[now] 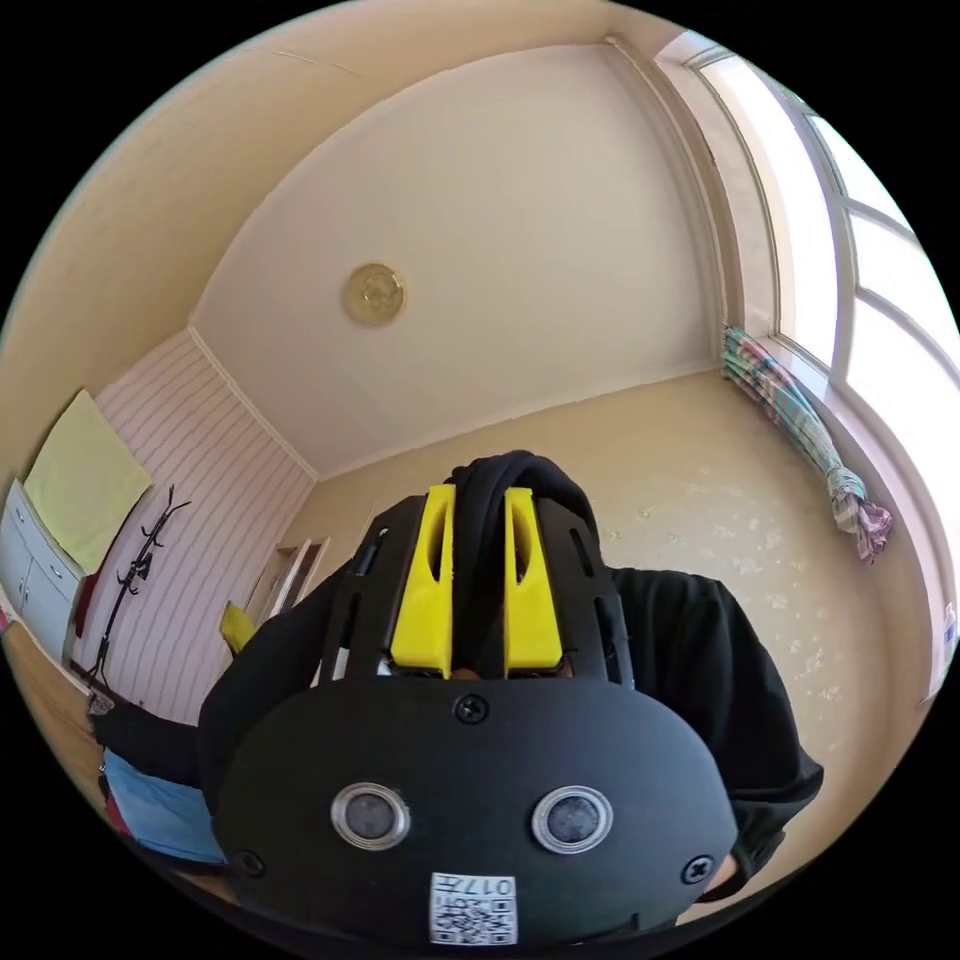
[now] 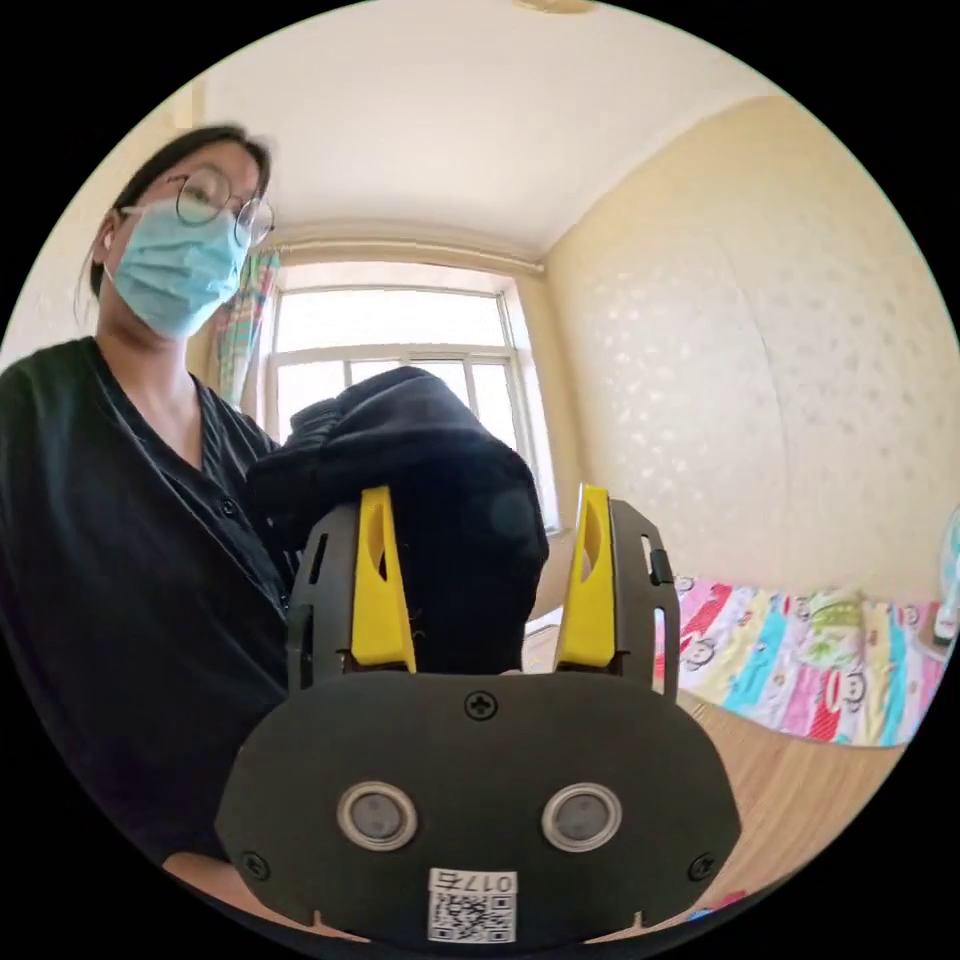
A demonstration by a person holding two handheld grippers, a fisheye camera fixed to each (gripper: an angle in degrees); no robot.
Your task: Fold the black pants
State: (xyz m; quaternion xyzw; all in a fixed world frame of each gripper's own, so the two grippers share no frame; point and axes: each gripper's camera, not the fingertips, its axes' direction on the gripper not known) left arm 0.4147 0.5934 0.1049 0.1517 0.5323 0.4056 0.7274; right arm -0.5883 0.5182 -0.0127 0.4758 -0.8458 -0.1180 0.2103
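Note:
In the left gripper view my left gripper (image 1: pixel 479 495) points up toward the ceiling, its yellow jaws close together and pressing on a fold of the black pants (image 1: pixel 510 468) that bulges above their tips. In the right gripper view a thick bunch of the black pants (image 2: pixel 425 450) rises between the wide-apart yellow jaws of my right gripper (image 2: pixel 484 495). The cloth lies against the left jaw, and a gap shows beside the right jaw. The rest of the pants is hidden behind the gripper bodies.
A person in a dark top (image 2: pixel 120 560) stands close behind the right gripper, in front of a window (image 2: pixel 400 340). Colourful bedding (image 2: pixel 800 670) lies beside a wooden surface (image 2: pixel 790 790). A coat rack (image 1: pixel 130 580) and a tied curtain (image 1: pixel 800 420) stand by the walls.

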